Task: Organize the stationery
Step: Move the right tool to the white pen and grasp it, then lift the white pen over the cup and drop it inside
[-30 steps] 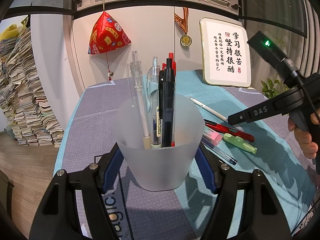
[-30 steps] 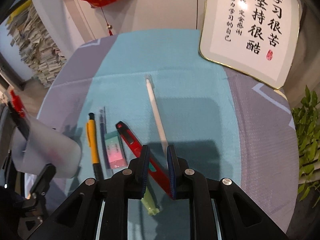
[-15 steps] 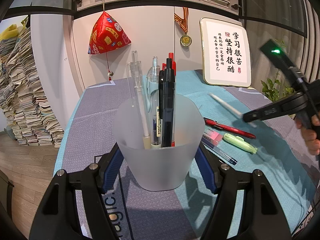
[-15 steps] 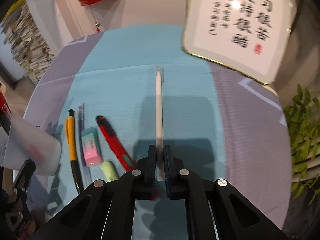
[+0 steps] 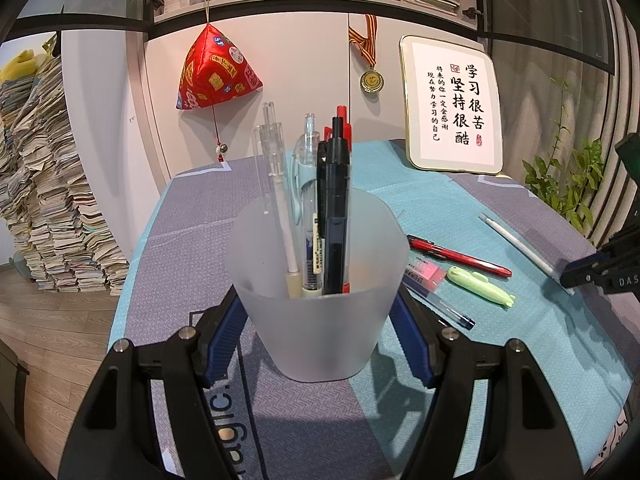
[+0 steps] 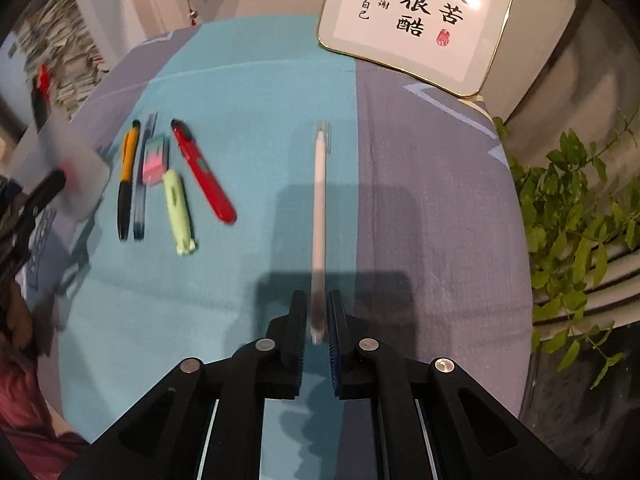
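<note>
My left gripper [image 5: 316, 316] is shut on a frosted plastic cup [image 5: 316, 296] that stands on the table and holds several pens. My right gripper [image 6: 316, 320] is shut on a white pen [image 6: 320, 208] and holds it off the table, pointing away; the pen also shows in the left wrist view [image 5: 520, 246]. On the cloth lie a red utility knife [image 6: 202, 168], a green correction tape [image 6: 178, 204], a pink eraser [image 6: 154, 158], a clear blue pen [image 6: 140, 200] and an orange pen [image 6: 126, 176].
A framed calligraphy board [image 6: 416, 12] leans at the table's back. A green plant [image 6: 576, 216] stands off the right edge. Stacks of paper [image 5: 44, 192] rise on the left. The table has a teal and grey cloth [image 6: 420, 200].
My right gripper has closed on the white pen, lifted it off the table and swung it to the right, away from the other items. The left gripper and cup have stayed still.
</note>
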